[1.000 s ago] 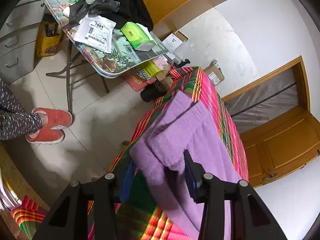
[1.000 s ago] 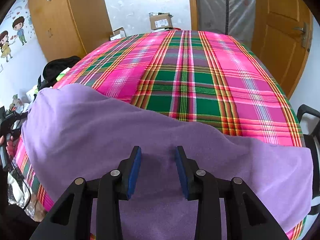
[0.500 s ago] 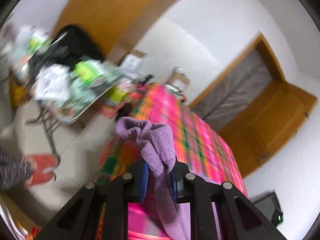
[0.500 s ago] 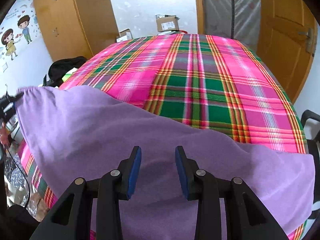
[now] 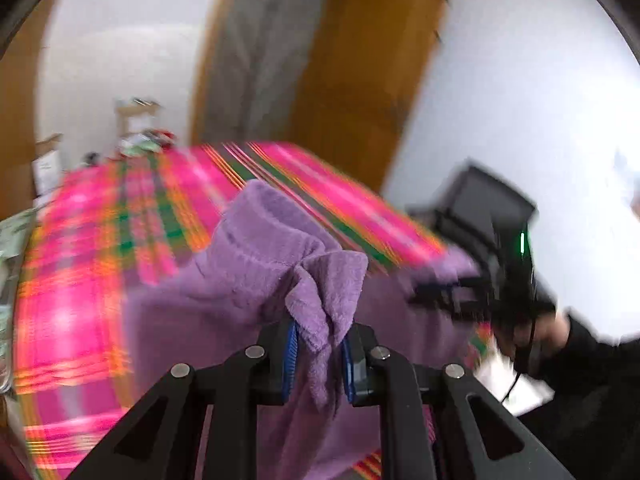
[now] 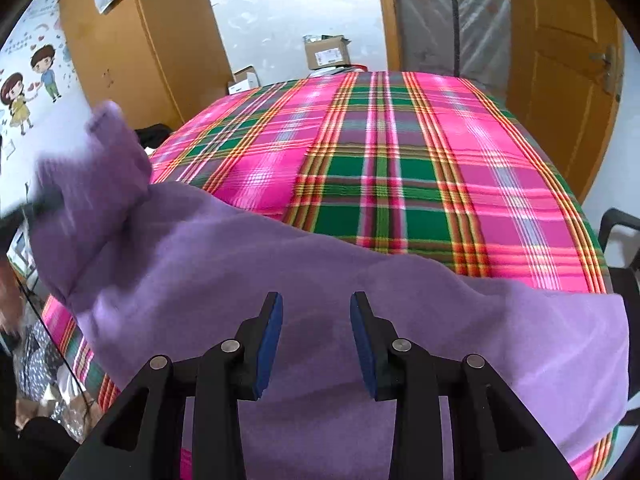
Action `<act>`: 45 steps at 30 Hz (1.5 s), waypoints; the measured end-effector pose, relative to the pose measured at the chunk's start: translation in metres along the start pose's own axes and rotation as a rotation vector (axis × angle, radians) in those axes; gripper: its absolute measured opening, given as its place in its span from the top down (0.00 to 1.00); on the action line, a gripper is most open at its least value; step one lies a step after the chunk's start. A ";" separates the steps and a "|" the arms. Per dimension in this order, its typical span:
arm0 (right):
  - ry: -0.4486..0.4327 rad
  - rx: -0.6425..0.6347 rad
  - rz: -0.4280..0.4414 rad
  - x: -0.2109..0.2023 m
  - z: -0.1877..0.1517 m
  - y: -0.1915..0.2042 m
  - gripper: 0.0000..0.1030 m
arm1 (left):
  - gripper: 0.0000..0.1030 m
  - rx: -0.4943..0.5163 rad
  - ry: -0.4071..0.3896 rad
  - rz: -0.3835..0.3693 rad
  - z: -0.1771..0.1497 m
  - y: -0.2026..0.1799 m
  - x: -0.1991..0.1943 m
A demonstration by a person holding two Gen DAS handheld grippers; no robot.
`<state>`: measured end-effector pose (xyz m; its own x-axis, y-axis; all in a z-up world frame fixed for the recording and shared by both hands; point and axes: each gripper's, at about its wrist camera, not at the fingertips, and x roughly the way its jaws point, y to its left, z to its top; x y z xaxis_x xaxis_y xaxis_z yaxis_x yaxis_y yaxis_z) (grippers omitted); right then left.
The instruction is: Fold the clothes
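A purple fleece garment (image 6: 280,280) lies across the near part of a bed with a pink and green plaid cover (image 6: 400,152). My left gripper (image 5: 318,354) is shut on a bunched edge of the purple garment (image 5: 256,264) and holds it lifted above the bed. In the right wrist view that lifted end (image 6: 92,184) stands up at the left, blurred. My right gripper (image 6: 316,336) is open and empty, low over the flat part of the garment. The right gripper (image 5: 492,292) also shows in the left wrist view, at the right.
Wooden doors (image 6: 560,60) stand behind the bed at the right and a wooden wardrobe (image 6: 132,40) at the left. Cardboard boxes (image 6: 326,52) sit on the floor beyond the bed. A black chair (image 6: 624,248) is at the bed's right edge.
My left gripper closed on the garment's end, lifted it and swung it round from the left toward the middle of the bed. My right gripper stayed open in place.
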<state>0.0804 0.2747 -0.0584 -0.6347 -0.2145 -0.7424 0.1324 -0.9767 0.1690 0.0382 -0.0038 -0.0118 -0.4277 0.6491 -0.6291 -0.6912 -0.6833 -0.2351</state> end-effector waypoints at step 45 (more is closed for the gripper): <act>0.128 0.300 0.482 0.078 0.057 0.020 0.92 | 0.65 -0.315 0.015 0.192 -0.077 0.052 -0.016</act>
<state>-0.0099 0.2386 -0.0754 -0.4566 -0.6516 -0.6057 0.1499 -0.7275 0.6696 0.0539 -0.0751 -0.0708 -0.5220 0.4961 -0.6938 -0.3850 -0.8629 -0.3274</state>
